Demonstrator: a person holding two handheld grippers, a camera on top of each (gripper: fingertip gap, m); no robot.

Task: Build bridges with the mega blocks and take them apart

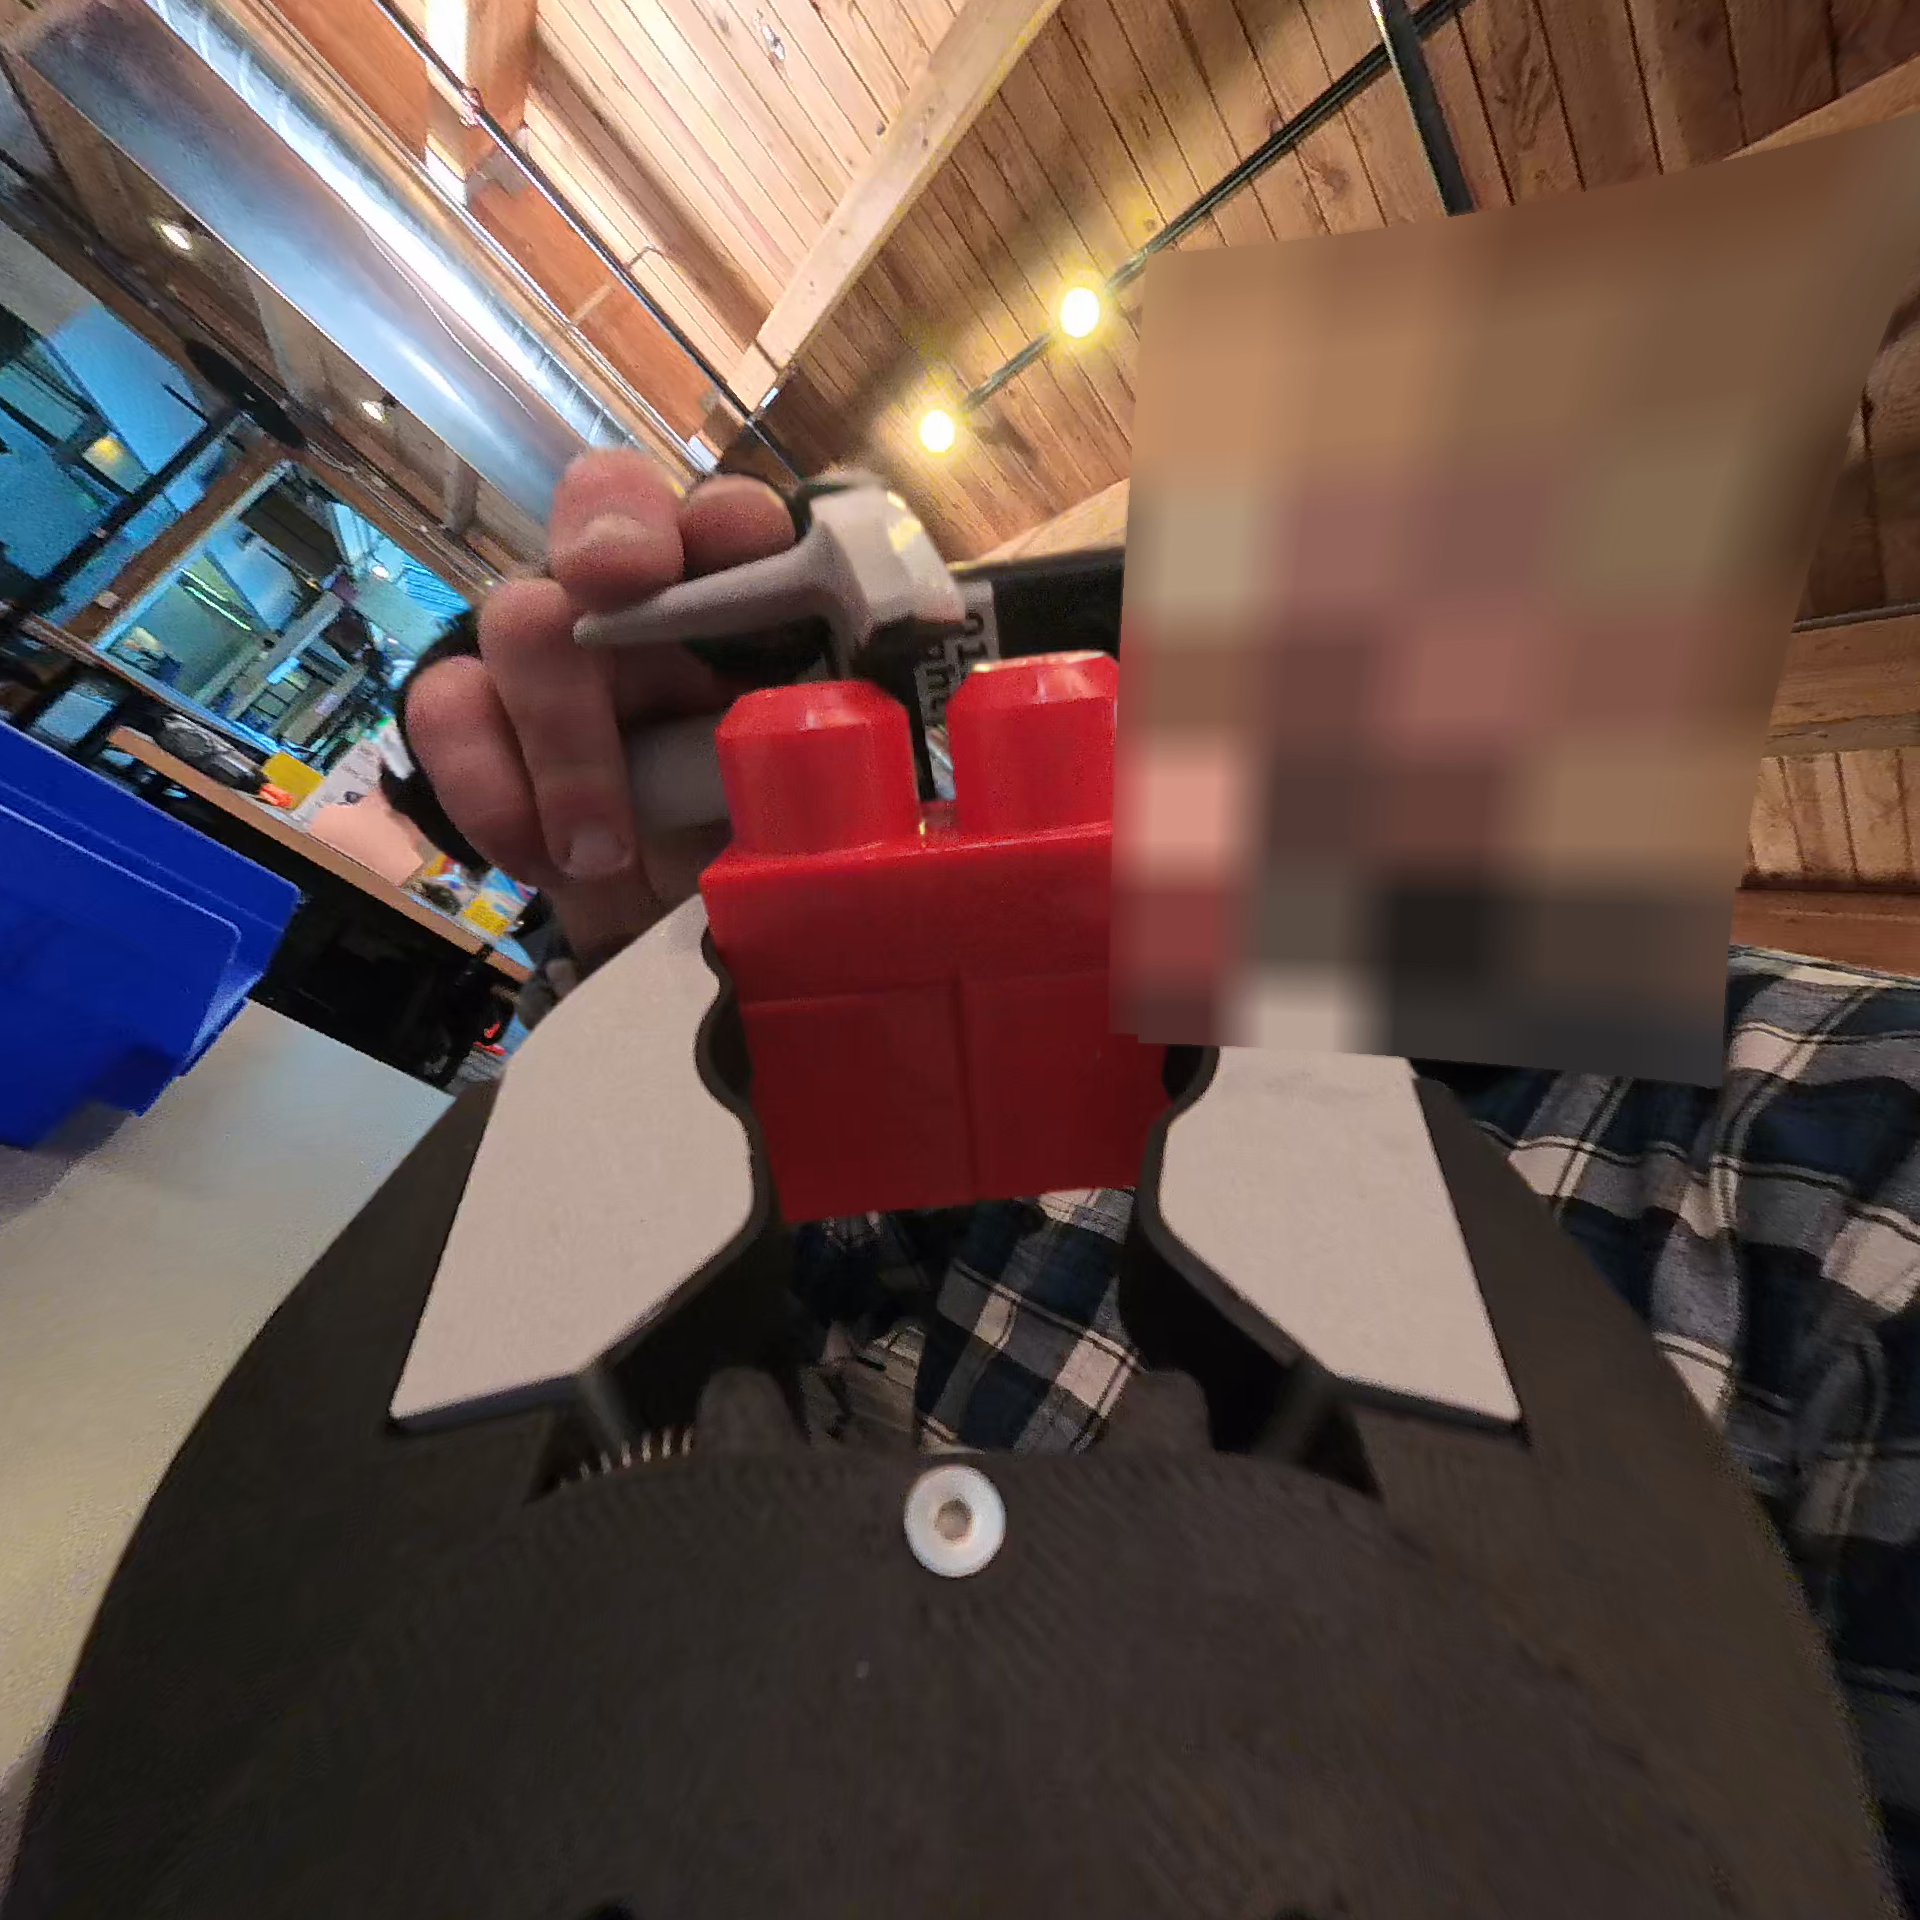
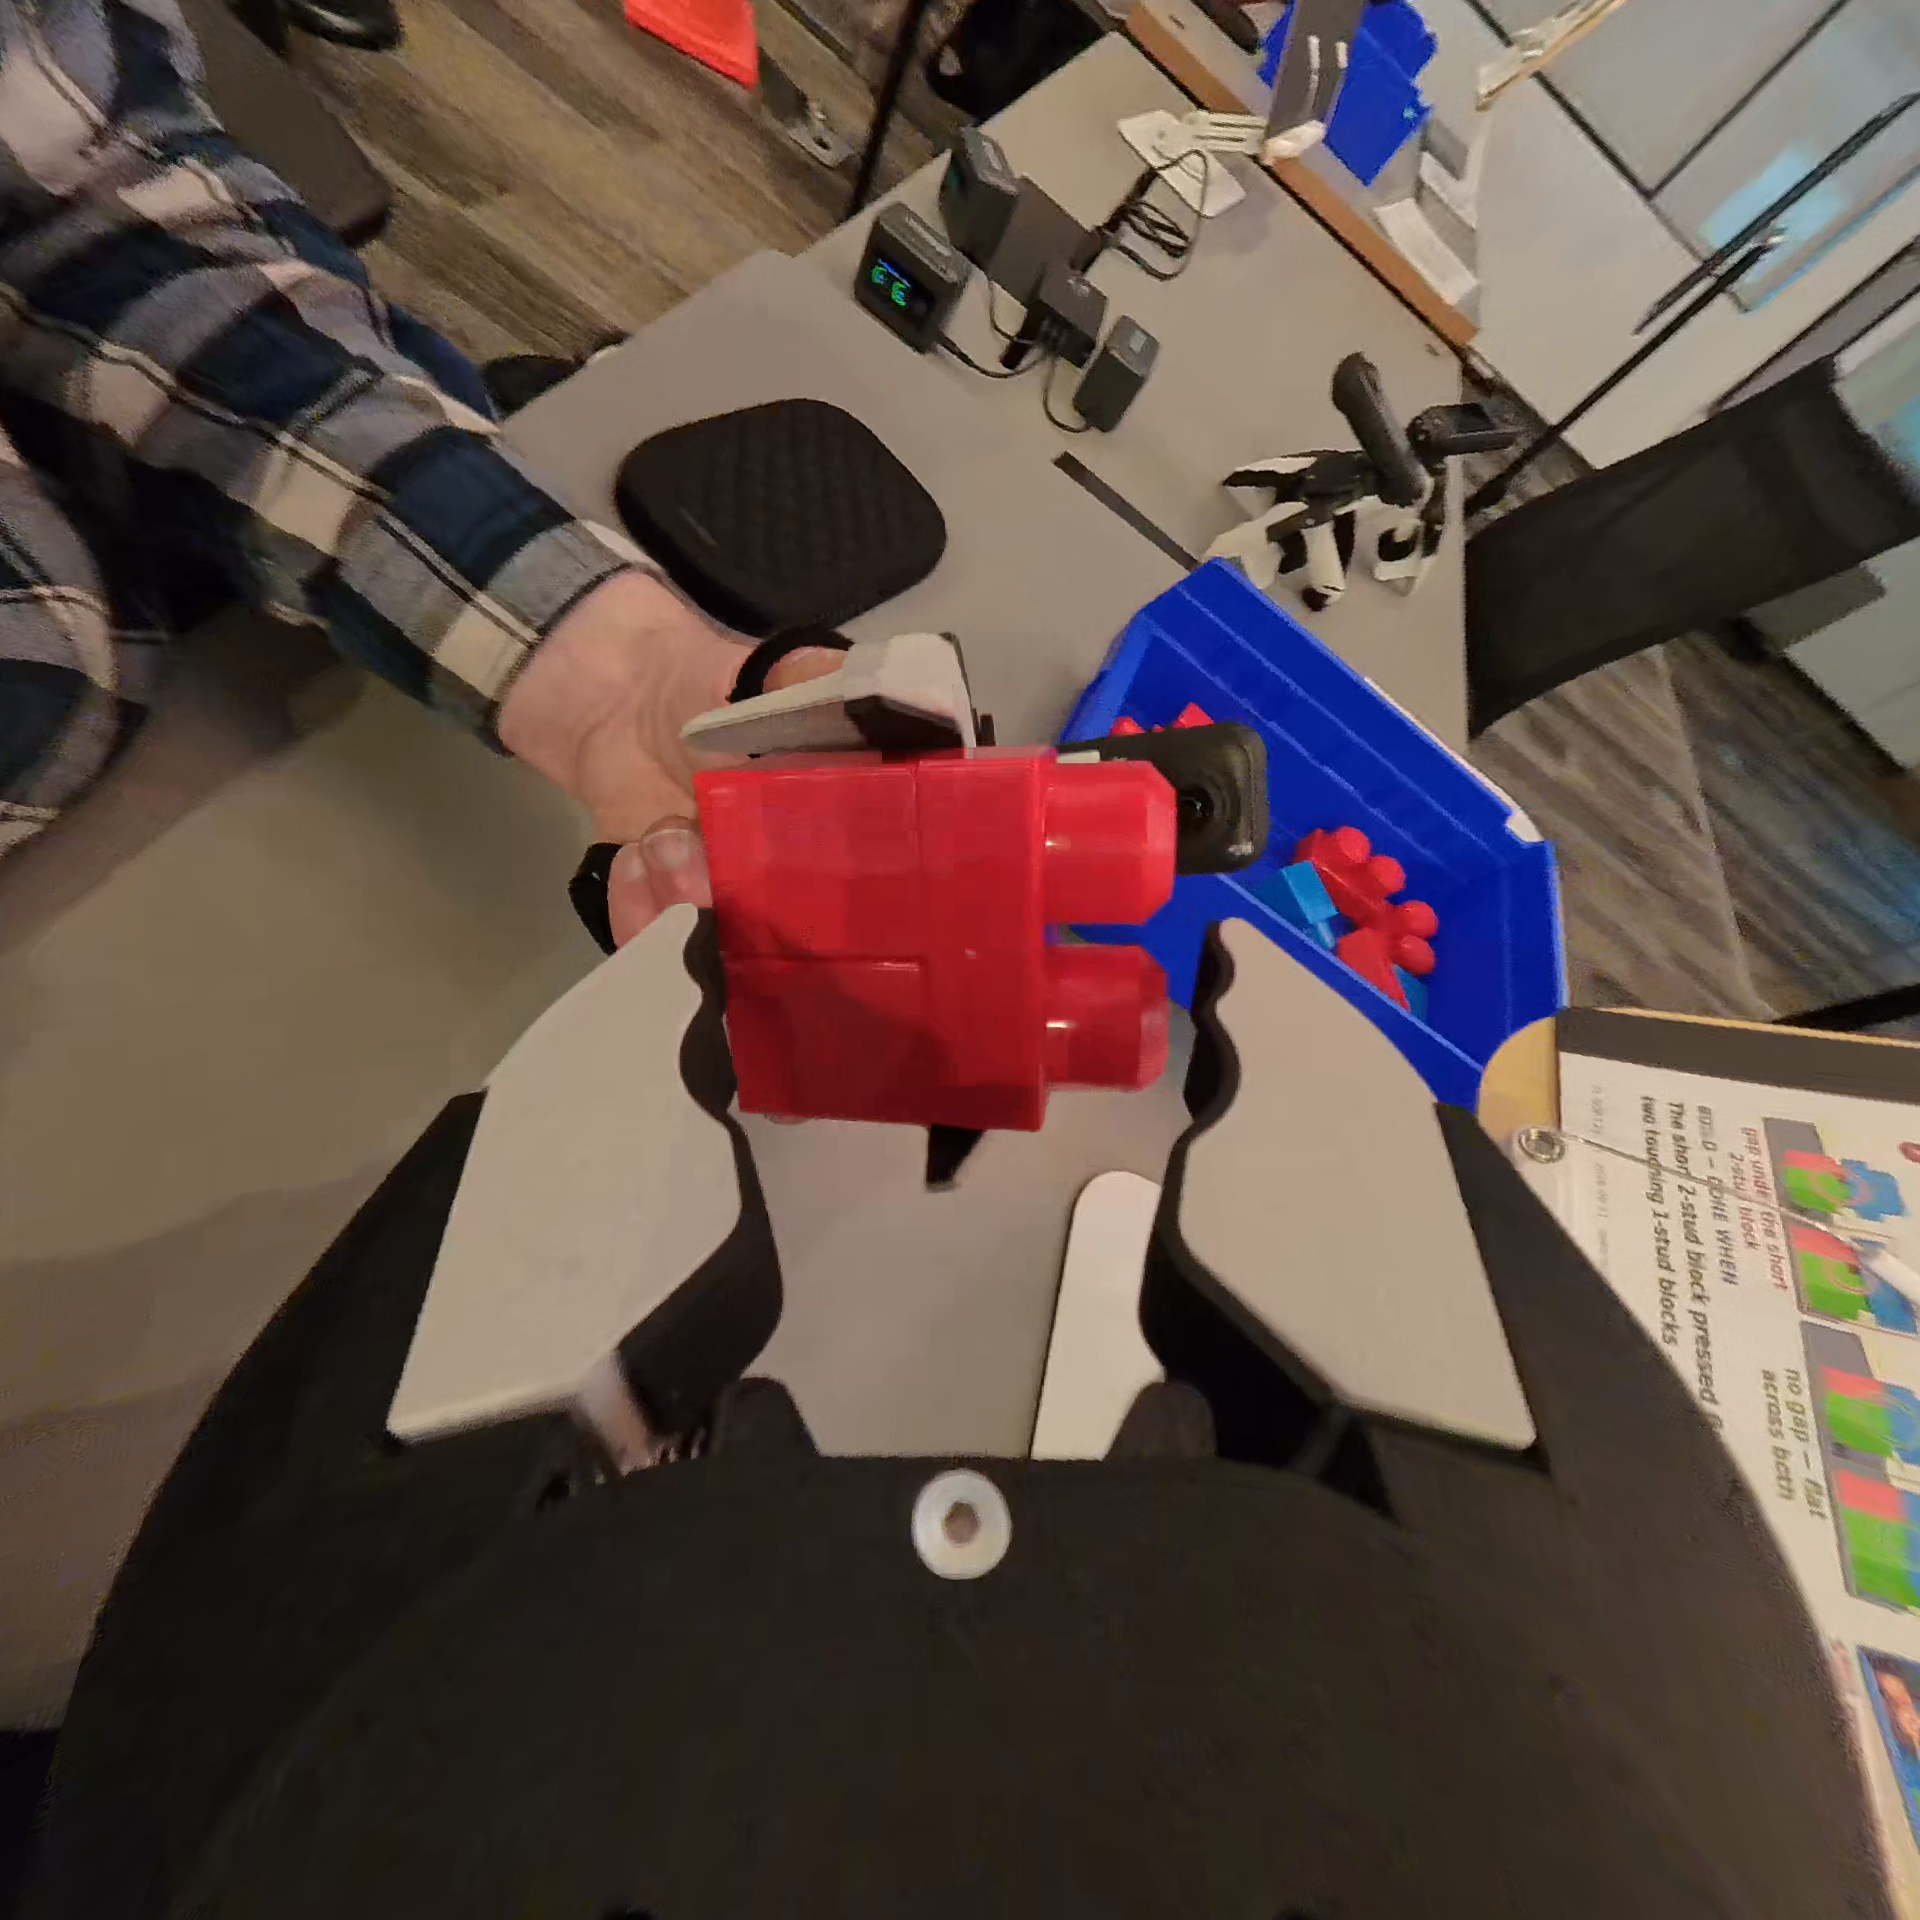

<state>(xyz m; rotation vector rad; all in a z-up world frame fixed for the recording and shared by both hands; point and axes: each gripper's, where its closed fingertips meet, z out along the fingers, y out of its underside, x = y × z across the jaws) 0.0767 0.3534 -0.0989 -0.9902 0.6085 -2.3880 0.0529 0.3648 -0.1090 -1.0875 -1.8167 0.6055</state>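
A red mega block stack, a two-stud block on top of two single blocks, is up in the air. My left gripper is shut on it, with both pads pressing on the lower blocks. In the right wrist view the same stack lies on its side between the fingers of my right gripper. The right gripper's left finger is against the stack's base. A sliver of gap shows between the studs and its right finger, so this gripper is open around the stack. The left gripper's finger and camera show behind the stack.
A blue bin with loose red and blue blocks stands on the grey table. It also shows in the left wrist view. An instruction sheet lies at the right. A black pad, chargers and a spare gripper lie farther off. The tips of both grippers are at nearly the same place.
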